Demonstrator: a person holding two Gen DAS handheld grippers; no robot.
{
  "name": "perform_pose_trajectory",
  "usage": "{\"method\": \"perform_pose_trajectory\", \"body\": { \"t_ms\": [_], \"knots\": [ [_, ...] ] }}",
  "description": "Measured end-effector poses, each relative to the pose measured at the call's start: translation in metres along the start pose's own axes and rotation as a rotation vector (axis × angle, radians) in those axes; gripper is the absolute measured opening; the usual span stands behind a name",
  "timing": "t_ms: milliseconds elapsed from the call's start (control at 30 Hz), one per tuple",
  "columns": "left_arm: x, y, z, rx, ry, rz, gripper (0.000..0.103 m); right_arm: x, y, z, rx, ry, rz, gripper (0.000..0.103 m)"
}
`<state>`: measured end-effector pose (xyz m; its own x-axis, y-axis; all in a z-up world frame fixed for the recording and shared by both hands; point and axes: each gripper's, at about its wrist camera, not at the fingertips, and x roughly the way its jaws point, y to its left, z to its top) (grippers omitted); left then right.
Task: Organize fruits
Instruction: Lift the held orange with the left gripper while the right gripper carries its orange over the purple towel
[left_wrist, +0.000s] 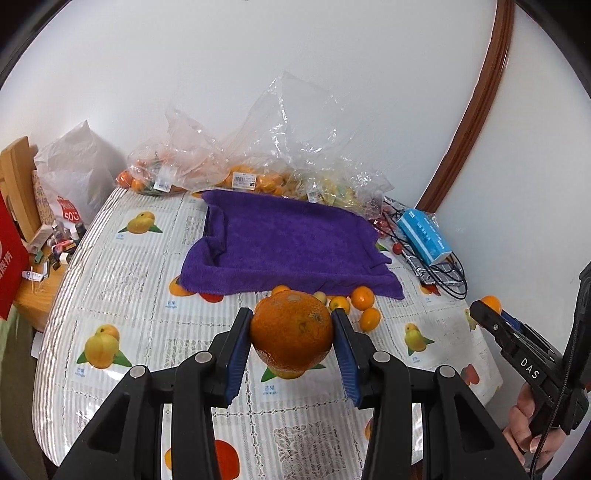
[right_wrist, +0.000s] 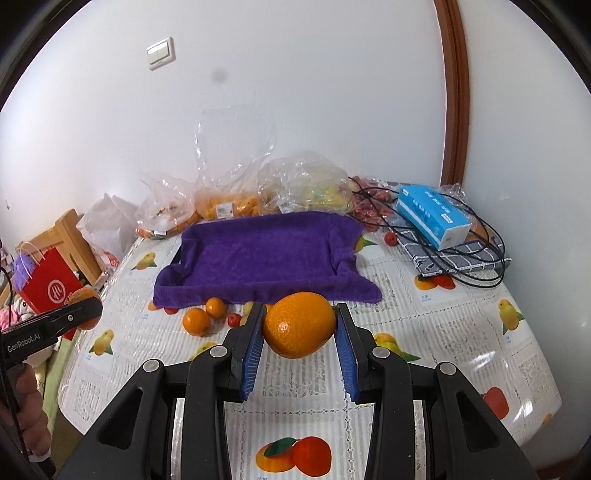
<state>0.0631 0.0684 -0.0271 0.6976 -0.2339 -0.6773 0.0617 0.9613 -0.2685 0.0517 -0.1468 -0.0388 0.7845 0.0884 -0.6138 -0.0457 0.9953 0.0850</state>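
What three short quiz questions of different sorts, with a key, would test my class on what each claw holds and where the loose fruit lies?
1. True or false: both claws grip an orange.
2. Multiple choice: the loose small fruits lie (A) on the purple towel, (B) on the tablecloth at the towel's near edge, (C) inside the blue box.
3. Fill in: the bagged fruit sits ____ the purple towel, by the wall.

Key:
1. True: left claw holds a darker orange; right claw a brighter orange.
2. B
3. behind
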Motion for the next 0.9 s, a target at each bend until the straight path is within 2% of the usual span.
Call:
{"method": "perform_pose_trajectory", "body": {
  "t_ms": [433,900],
  "knots": [
    [0.015,0.007,0.028,-0.004,-0.015,0.001,0.041,0.017,0.004,0.026,0.019,-0.01,0.014,0.037],
    [0.081,0.018,0.078,-0.001,-0.012,-0.007,0.041,0.091,0.003,0.072,0.0,0.02,0.04,0.037]
  ]
}}
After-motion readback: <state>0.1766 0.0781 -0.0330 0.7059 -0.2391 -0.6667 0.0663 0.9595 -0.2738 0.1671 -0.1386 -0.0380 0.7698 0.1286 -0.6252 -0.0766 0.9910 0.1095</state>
